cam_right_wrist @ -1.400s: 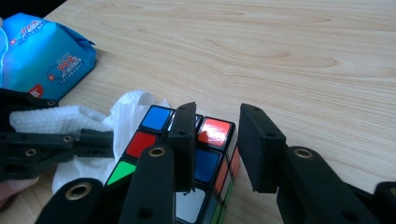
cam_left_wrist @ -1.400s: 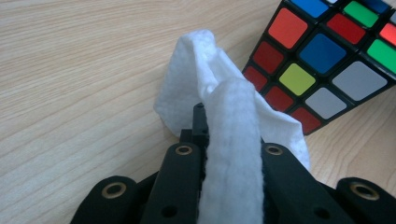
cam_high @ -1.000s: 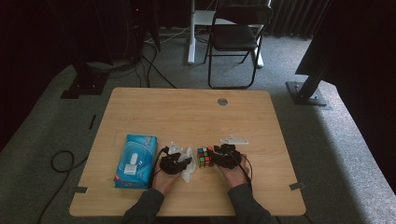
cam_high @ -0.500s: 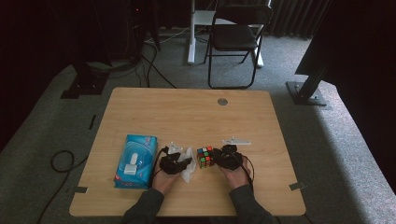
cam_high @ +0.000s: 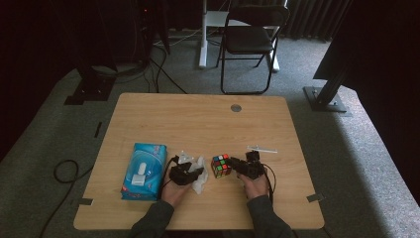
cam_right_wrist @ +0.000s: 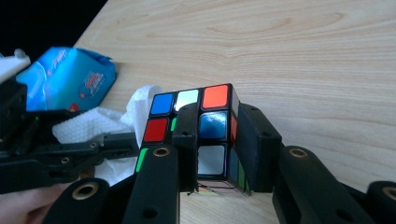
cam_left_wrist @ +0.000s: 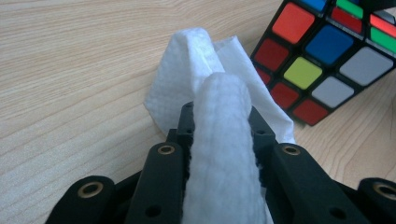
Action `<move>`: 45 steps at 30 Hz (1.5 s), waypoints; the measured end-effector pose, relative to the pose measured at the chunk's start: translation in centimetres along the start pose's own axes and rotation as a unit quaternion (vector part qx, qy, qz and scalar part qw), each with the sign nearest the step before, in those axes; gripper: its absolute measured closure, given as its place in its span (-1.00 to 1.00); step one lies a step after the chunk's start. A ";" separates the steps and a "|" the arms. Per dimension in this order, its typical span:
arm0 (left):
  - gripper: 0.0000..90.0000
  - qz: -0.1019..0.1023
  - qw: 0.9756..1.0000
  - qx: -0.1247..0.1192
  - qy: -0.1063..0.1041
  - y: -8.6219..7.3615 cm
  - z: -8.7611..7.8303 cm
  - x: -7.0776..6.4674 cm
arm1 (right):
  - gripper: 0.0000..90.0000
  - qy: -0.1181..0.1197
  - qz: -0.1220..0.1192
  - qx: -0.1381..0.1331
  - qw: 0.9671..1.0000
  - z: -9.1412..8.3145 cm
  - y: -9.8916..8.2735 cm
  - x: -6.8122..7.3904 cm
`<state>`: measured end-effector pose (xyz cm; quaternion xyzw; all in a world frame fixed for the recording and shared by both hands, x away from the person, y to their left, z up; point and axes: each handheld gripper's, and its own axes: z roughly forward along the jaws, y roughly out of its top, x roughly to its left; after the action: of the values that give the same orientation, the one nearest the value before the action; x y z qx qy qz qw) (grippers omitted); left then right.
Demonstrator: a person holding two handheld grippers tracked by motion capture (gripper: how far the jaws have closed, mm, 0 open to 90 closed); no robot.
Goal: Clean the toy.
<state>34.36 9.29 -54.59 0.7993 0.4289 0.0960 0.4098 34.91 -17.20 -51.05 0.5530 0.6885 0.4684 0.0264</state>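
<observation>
Left gripper view: a folded tissue [cam_left_wrist: 224, 140] is clamped in the left jaws while the puzzle cube [cam_right_wrist: 201, 135] is gripped by the right jaws, so wiping should be done gently, with the cube kept steady.

We see the tissue pack [cam_high: 143, 170] at the table's [cam_high: 198, 119] left, the tissue [cam_high: 198, 174] just right of it, then the puzzle cube [cam_high: 221, 165].

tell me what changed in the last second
The right gripper closed its jaws on the puzzle cube, now clamped at one corner column. The left gripper stayed in place, shut on the white tissue. The blue tissue pack did not move.
</observation>
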 end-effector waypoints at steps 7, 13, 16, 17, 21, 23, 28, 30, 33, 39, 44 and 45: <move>0.64 0.001 1.000 0.000 0.000 0.0 0.0 0.0 | 0.60 -0.008 0.023 -0.006 1.000 -0.7 0.4 -1.2; 0.64 0.002 1.000 0.001 0.001 0.0 0.0 0.0 | 0.63 -0.020 0.033 -0.009 0.999 -1.3 0.6 -2.0; 0.64 0.002 1.000 0.000 0.001 0.0 0.0 0.0 | 0.76 -0.056 0.025 0.006 0.998 -1.2 0.5 -2.5; 0.64 0.002 1.000 0.000 0.001 0.0 0.0 0.0 | 0.74 -0.053 0.030 0.011 0.998 -1.0 0.2 -2.8; 0.64 0.002 1.000 0.000 0.001 0.0 0.0 0.0 | 0.64 -0.054 0.024 0.017 0.998 -0.6 -0.1 -2.6; 0.64 0.003 1.000 0.000 0.001 0.0 0.0 0.0 | 0.61 -0.057 0.020 0.015 0.998 -0.6 0.0 -2.5; 0.65 0.004 1.000 0.000 0.005 0.0 0.0 -0.1 | 0.49 -0.056 0.023 -0.012 0.998 -1.3 0.3 -2.3; 0.72 0.003 1.000 0.001 0.005 0.0 0.0 -0.1 | 0.40 -0.047 0.024 -0.029 0.998 -1.7 0.5 -2.0; 0.81 0.003 1.000 0.005 0.003 0.1 0.1 -0.1 | 0.36 -0.040 0.019 -0.031 0.999 -1.7 0.7 -1.7; 0.89 0.001 1.000 0.005 0.005 0.3 0.1 -0.1 | 0.31 -0.029 0.003 -0.006 1.000 -0.5 0.4 -0.8; 0.89 0.005 1.000 0.011 0.014 0.5 0.3 -0.2 | 0.38 -0.031 -0.002 -0.005 1.000 -0.3 0.3 -0.6; 0.89 0.005 1.000 0.011 0.015 0.5 0.4 -0.2 | 0.40 -0.030 0.000 -0.006 1.000 -0.3 0.4 -0.7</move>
<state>34.74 8.80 -54.40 0.8042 0.4319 0.1053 0.3944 35.28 -17.91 -50.97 0.5668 0.6846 0.4556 0.0501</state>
